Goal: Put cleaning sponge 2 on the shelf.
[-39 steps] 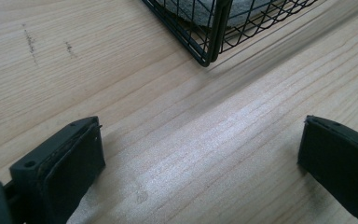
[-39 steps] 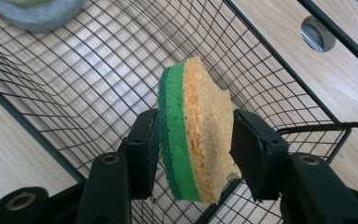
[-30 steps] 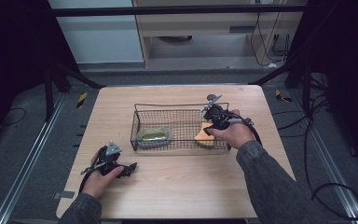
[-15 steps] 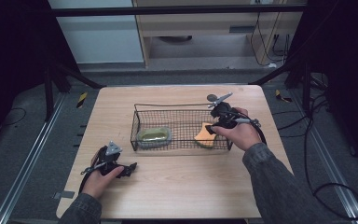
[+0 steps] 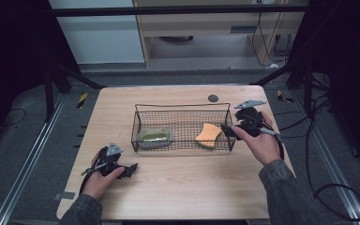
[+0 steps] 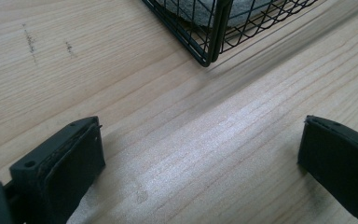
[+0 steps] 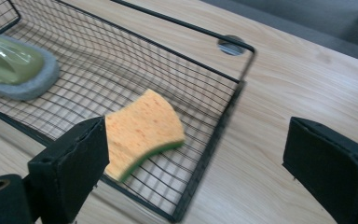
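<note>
Here, the orange sponge (image 5: 208, 135) lies in the wire basket (image 5: 183, 106), the right gripper (image 5: 228, 130) just beside it, its fingers just opened wide and empty; the left gripper (image 5: 130, 168) rests wide open on the desk (image 5: 187, 183).

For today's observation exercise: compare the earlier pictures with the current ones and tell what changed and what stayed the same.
The right gripper has let go of the orange sponge: its jaws have just been opening, with nothing between them now, and it has drawn back to the right, outside the wire basket. The sponge now leans inside the basket's right end. The left gripper, open on the table, and the green scrubber stayed put.
</note>
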Demonstrator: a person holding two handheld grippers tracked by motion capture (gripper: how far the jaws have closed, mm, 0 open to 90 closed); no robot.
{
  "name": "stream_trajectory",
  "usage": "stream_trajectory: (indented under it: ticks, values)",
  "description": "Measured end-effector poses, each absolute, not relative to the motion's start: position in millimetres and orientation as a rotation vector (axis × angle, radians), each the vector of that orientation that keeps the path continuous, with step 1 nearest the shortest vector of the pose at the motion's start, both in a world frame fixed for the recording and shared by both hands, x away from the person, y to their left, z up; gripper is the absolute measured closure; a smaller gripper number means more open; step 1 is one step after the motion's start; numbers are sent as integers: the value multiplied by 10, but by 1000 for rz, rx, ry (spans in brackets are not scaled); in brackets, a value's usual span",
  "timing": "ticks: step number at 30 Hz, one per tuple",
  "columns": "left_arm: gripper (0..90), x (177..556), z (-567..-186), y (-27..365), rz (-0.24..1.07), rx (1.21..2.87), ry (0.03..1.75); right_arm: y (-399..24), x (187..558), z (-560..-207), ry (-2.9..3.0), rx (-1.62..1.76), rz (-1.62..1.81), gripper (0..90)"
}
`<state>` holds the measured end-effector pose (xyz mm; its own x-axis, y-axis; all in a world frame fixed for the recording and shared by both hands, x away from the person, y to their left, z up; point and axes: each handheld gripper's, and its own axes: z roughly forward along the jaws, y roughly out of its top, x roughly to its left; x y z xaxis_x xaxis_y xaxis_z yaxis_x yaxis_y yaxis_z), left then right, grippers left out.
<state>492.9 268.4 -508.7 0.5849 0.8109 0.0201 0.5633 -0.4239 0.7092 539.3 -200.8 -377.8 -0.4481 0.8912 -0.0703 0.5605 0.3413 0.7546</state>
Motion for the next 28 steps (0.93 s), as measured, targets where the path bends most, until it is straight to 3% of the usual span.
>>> stream_trajectory:
  ticks: [9,13,20,28]
  values:
    - [0,4929,-5087,2683,478,2146,1087,-2440,5030,-4008,1978,1385,958,96]
    - [0,4930,-5087,2683,478,2146,1087,-2643,4930,-4332,1942,1478,947,115]
    - [0,4933,-5087,2684,475,2147,1083,-2716,4966,-4837,1988,1600,863,128]
    - [0,4943,-5087,2686,473,2150,1076,-2667,5037,-5066,1983,1586,806,98]
